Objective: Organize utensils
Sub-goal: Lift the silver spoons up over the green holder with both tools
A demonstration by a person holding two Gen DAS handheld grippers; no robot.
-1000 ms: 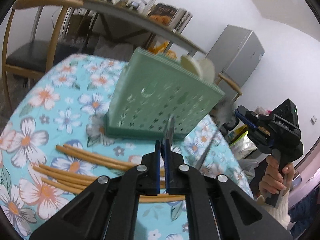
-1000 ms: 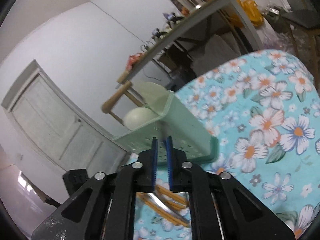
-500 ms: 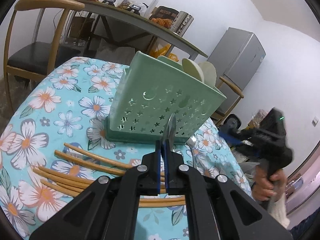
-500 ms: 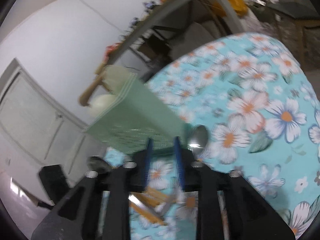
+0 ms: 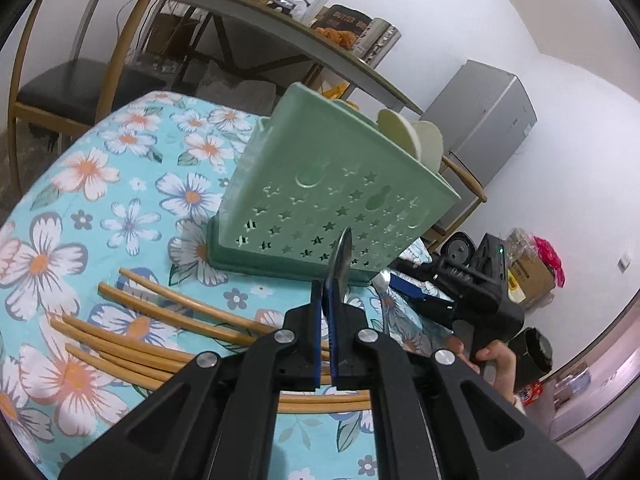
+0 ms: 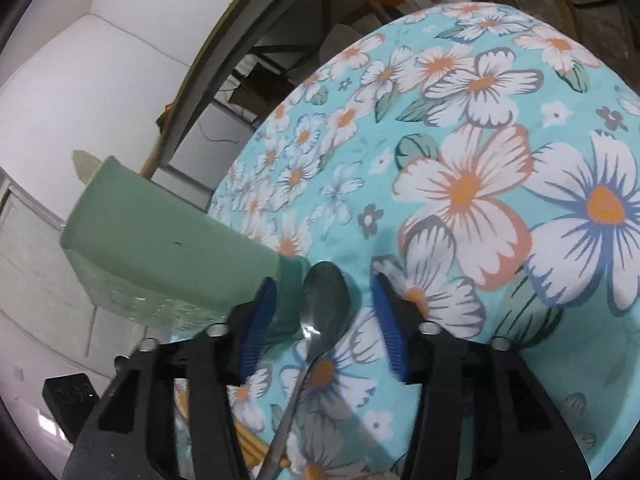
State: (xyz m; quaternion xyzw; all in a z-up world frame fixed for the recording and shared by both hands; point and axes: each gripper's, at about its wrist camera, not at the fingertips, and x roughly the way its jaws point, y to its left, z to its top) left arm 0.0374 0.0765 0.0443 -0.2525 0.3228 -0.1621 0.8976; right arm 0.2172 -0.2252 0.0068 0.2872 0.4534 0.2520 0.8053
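Note:
My left gripper [image 5: 325, 300] is shut on a thin metal utensil [image 5: 342, 256] that sticks up edge-on in front of the green star-punched utensil holder [image 5: 332, 184]. Two cream spoons [image 5: 404, 136] stand in the holder. Several wooden chopsticks [image 5: 160, 320] lie on the floral cloth near the left gripper. In the right wrist view my right gripper [image 6: 322, 292] is low over the table, and its jaws are closing around a metal spoon [image 6: 324, 304] lying beside the holder [image 6: 160, 240]. The blue pads [image 6: 256, 320] stand clear of the spoon on both sides.
The round table's floral cloth [image 6: 500, 160] stretches to the right of the spoon. A wooden chair [image 5: 60, 92] and a cluttered long table [image 5: 280, 28] stand behind. A grey fridge [image 5: 488, 128] is at the back right. A hand [image 5: 492, 360] holds the right gripper's handle.
The right gripper dropped from the air to the table beside the holder and opened, so the spoon now lies between its jaws. The left gripper stayed put, still holding its utensil.

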